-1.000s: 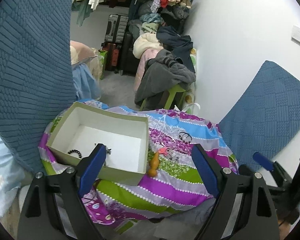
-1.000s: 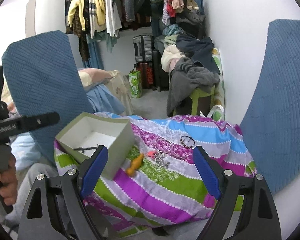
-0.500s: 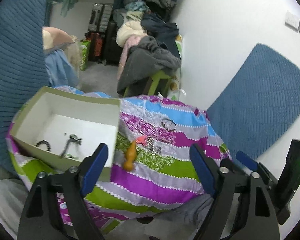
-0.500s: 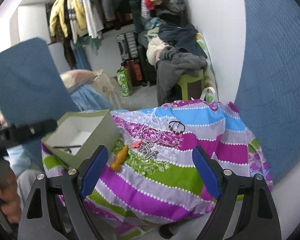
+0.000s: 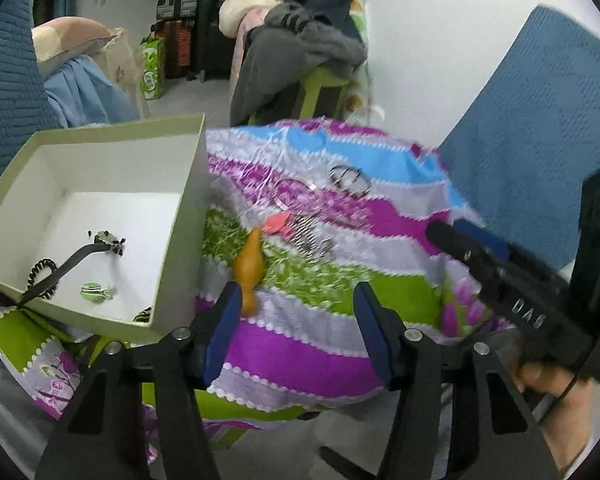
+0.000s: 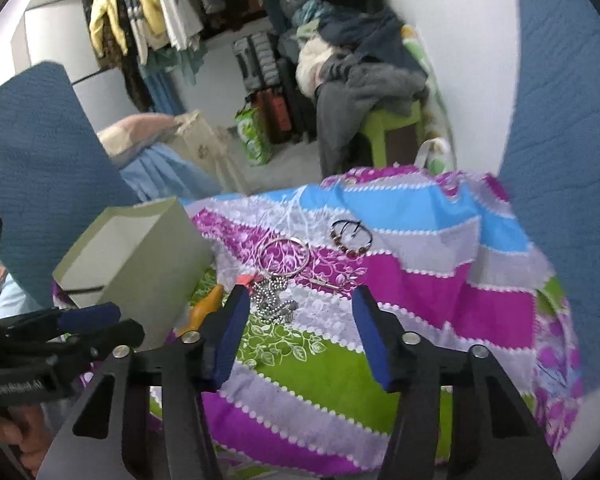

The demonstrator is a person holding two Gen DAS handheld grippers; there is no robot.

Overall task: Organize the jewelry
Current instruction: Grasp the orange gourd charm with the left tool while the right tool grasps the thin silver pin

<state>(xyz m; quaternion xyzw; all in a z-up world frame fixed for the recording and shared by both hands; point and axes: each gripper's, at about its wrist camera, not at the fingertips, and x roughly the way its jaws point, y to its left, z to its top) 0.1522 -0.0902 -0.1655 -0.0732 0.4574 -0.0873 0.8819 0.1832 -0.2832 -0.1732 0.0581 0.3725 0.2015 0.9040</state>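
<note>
On the striped cloth [image 6: 420, 300], your loose jewelry: silver bangle [image 6: 285, 257], beaded bracelet [image 6: 351, 237], ball chain [image 6: 272, 300], pink clip [image 5: 276, 224], orange clip [image 5: 250, 268]. Box [image 5: 180, 216] at cloth's left edge, open-topped, holds a black coil tie [image 5: 42, 270], a dark strap with a charm [image 5: 76, 258], a green piece [image 5: 94, 291]. Your left gripper [image 5: 296, 334]: jaws closing, nothing between them, the orange clip beside its left pad. Your right gripper [image 6: 300, 334]: jaws closing, empty, above the cloth short of the chain.
</note>
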